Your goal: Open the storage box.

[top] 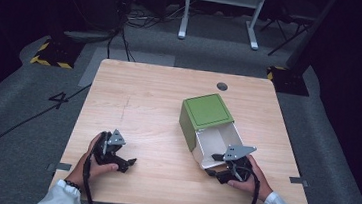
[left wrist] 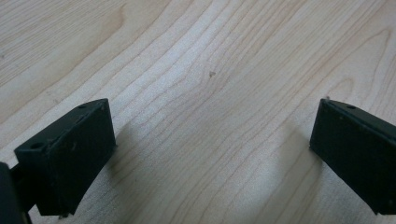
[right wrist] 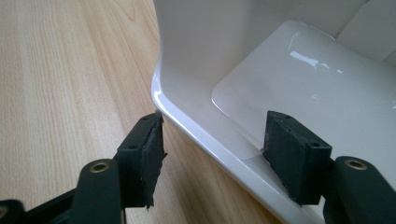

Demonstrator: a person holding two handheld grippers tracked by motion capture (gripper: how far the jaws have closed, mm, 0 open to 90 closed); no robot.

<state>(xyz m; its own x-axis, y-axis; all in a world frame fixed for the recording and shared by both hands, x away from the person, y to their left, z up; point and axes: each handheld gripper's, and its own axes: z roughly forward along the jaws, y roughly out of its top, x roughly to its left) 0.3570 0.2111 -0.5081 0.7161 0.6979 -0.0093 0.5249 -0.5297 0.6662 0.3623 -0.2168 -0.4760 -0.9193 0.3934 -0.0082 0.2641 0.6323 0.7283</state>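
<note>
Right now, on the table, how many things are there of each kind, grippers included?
Grippers: 2, the left gripper and the right gripper
Green box: 1
White drawer sticking out of the box: 1
Total: 4

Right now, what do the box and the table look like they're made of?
Box: white inside, smooth and glossy with bright highlights and a rounded rim, so probably plastic or coated card; its green outer faces look matte. Table: pale wood grain with a flat, even sheen, likely laminate or veneer, though the look leaves it open.
</note>
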